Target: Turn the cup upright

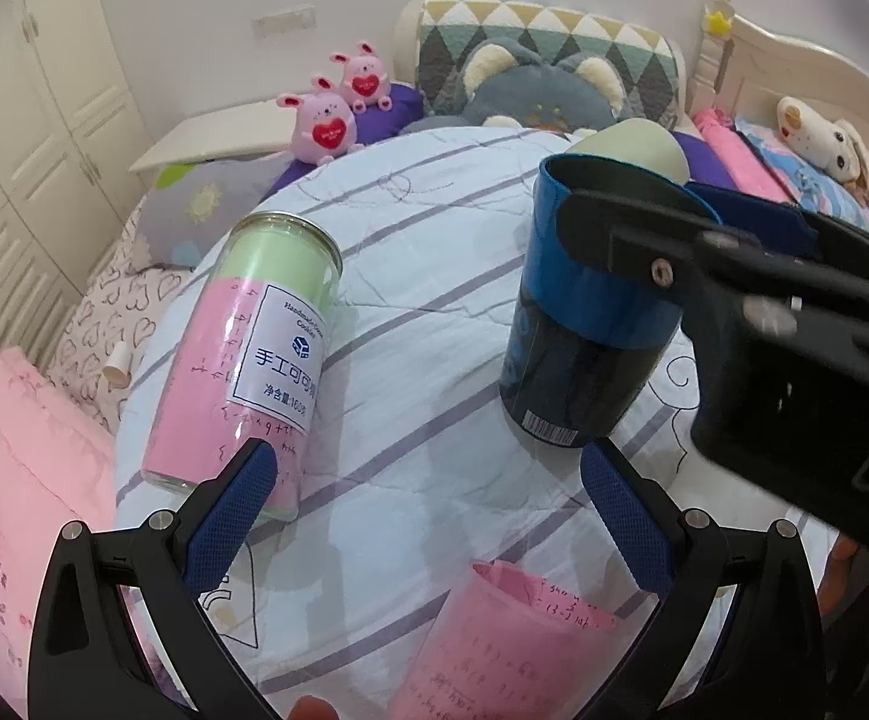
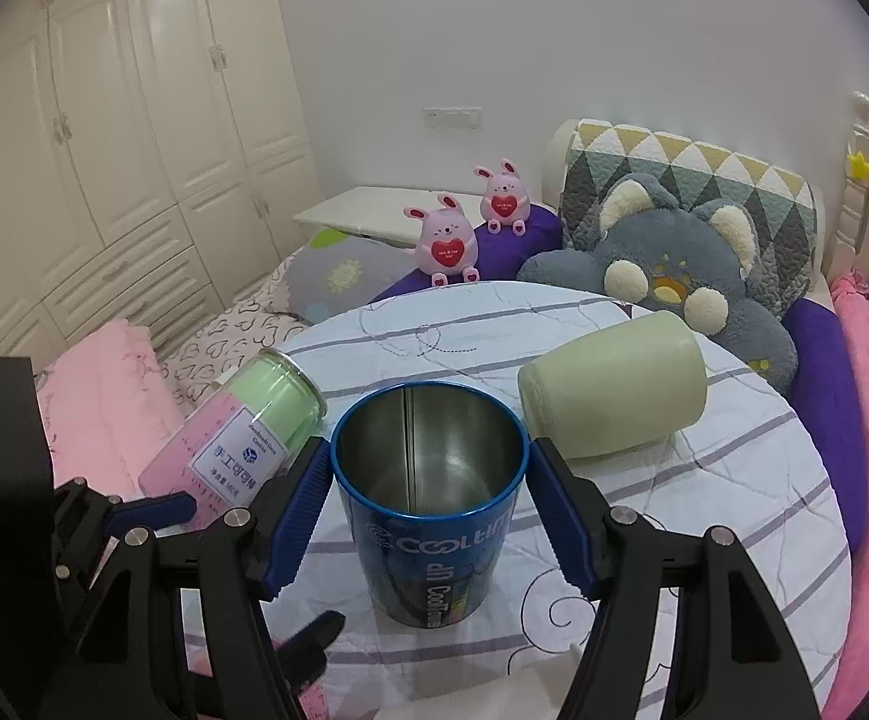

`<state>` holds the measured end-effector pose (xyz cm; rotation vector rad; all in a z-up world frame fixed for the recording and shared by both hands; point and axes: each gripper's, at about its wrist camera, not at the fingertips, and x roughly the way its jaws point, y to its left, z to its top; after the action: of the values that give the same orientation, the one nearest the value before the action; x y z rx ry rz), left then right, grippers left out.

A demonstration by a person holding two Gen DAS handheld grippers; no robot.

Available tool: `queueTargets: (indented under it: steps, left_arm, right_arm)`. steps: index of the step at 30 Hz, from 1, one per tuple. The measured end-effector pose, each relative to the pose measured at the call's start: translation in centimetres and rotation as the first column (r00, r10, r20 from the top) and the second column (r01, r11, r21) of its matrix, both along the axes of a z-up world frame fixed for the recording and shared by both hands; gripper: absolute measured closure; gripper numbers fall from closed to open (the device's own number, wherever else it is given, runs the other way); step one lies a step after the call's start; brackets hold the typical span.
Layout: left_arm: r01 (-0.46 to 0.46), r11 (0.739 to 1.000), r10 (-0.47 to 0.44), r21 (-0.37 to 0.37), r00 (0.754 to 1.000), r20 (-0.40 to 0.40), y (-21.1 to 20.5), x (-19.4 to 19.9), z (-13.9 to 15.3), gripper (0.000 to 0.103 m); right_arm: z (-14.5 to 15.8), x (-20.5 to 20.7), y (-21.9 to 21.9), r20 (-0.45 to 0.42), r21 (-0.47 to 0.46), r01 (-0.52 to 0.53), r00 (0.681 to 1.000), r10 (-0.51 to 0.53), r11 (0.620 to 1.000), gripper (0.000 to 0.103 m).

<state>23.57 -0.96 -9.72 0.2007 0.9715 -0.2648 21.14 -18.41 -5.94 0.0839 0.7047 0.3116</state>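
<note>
1. The blue cup (image 2: 428, 504) is standing upright, mouth up, on the striped cloth (image 2: 704, 504) over the round table, so the flip itself is looking done for this cup
2. The right gripper (image 2: 425, 510) is bracketing the cup near its rim, one blue pad (image 2: 296, 516) at each side; the pads are sitting right at the wall, but whether they are pressing or only just beside it I cannot tell
3. In the left wrist view the same cup (image 1: 590, 312) is showing its base on the cloth, with the right gripper (image 1: 674, 252) reaching across its top band
4. The left gripper (image 1: 428, 516) is hanging wide open and holding nothing, its fingers well apart over the cloth, near the jar but not gripping it
5. A green cup (image 2: 614, 384) is lying on its side just behind the blue cup, mouth pointing left; if the task is covering it too, that one is waiting to be turned
6. A labelled jar (image 1: 242, 360) with pink and green filling is lying tilted to the left, and a pink paper roll (image 1: 494, 648) is lying at the near edge
7. As I judge it, what is remaining for the blue cup is letting go cleanly so it is not tipping on the soft cloth
</note>
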Motion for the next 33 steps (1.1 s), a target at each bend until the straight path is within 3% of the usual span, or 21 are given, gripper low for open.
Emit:
queueTargets:
  steps: [11,12,13,27,33]
  left_arm:
    - [0.002,1.000,-0.002,0.001,1.000,0.018,0.2,-1.1,0.6,0.001]
    - [0.003,1.000,-0.003,-0.001,1.000,0.024,0.1,-1.3,0.7,0.001]
    - [0.005,1.000,-0.005,-0.001,0.999,0.032,0.1,-1.5,0.9,0.001]
    - [-0.022,0.999,0.027,-0.046,0.993,0.119,1.0,-4.8,3.7,0.001]
    - [-0.059,0.995,0.074,-0.084,0.977,0.200,0.9,-7.7,5.3,0.001]
  right_arm:
    - [0.0,-1.7,0.4,0.017,-0.019,-0.010,1.000,0.011,1.000,0.034]
    - [0.0,-1.8,0.4,0.016,-0.010,-0.014,1.000,0.014,1.000,0.031]
    - [0.0,-1.8,0.3,0.016,-0.006,-0.014,1.000,0.014,1.000,0.020]
    - [2.3,-5.1,-1.0,0.073,0.050,-0.034,0.997,0.030,0.998,0.020]
    - [3.8,-8.1,-2.8,0.124,0.077,-0.033,0.992,0.023,0.997,0.020]
